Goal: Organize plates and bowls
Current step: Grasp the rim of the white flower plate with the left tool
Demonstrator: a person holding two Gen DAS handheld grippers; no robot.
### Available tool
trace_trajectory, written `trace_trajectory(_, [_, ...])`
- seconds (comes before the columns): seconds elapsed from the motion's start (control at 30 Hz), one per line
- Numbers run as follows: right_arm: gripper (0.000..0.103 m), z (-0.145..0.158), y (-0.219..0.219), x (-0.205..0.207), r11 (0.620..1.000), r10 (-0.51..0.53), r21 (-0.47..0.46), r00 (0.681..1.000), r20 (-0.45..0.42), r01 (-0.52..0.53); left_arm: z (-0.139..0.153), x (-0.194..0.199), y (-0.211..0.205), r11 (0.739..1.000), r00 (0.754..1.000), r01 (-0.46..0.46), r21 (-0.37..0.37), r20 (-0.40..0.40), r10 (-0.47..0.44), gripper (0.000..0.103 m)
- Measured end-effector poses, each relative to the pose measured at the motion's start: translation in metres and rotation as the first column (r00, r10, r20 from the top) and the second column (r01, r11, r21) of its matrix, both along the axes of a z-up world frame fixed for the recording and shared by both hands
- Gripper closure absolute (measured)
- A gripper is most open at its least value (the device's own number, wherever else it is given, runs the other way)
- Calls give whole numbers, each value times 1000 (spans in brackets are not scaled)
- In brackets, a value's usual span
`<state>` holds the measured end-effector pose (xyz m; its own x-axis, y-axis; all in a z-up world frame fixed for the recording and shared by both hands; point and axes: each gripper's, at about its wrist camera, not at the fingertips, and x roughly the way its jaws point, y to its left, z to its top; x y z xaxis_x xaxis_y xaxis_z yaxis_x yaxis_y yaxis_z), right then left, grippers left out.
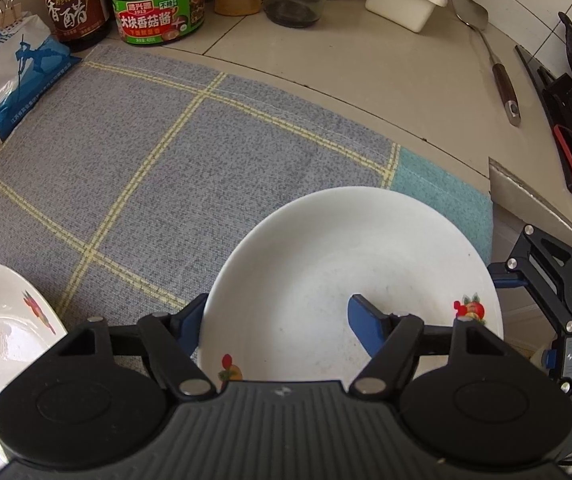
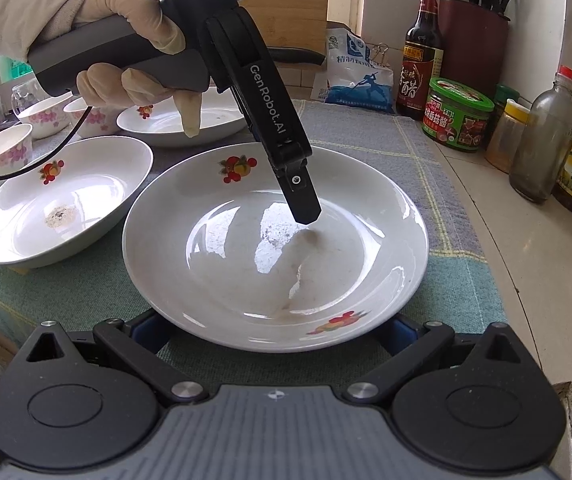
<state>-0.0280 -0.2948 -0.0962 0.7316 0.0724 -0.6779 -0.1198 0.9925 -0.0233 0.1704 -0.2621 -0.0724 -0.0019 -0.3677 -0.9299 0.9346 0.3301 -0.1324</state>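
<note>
White plate (image 2: 274, 248) on the grey checked cloth (image 1: 166, 152) over the worktop. Left gripper (image 1: 274, 324) straddling its rim, one finger (image 2: 300, 196) inside, one outside; clamped or not, cannot tell. Right gripper (image 2: 274, 332) at the near rim, jaws apart.

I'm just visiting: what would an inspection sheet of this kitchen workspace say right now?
Surface: checked cloth mat on a pale counter.
Job's things: large plate nearest; second plate, third plate and flowered bowls beyond.
Clutter: vinegar bottle, green jar, salt bag, spatula.
Grippers: left gripper open, straddling the large plate's rim; right gripper open at its near rim.
Cables: black cable hanging below the left gripper's handle.
Surroundings: knife block; gloved hand holding the left gripper.
</note>
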Motion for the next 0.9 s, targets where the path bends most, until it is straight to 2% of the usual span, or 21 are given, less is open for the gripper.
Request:
trace_trajectory(0.47, [0, 14, -11, 18, 999, 18, -29, 1000, -24, -19, 14, 18, 2, 998, 1000, -13, -67, 5, 14, 30])
trace_trajectory(0.9, [0, 22, -47, 69, 996, 66, -56, 998, -21, -67, 12, 65, -28, 992, 997, -78, -100, 18, 80, 30])
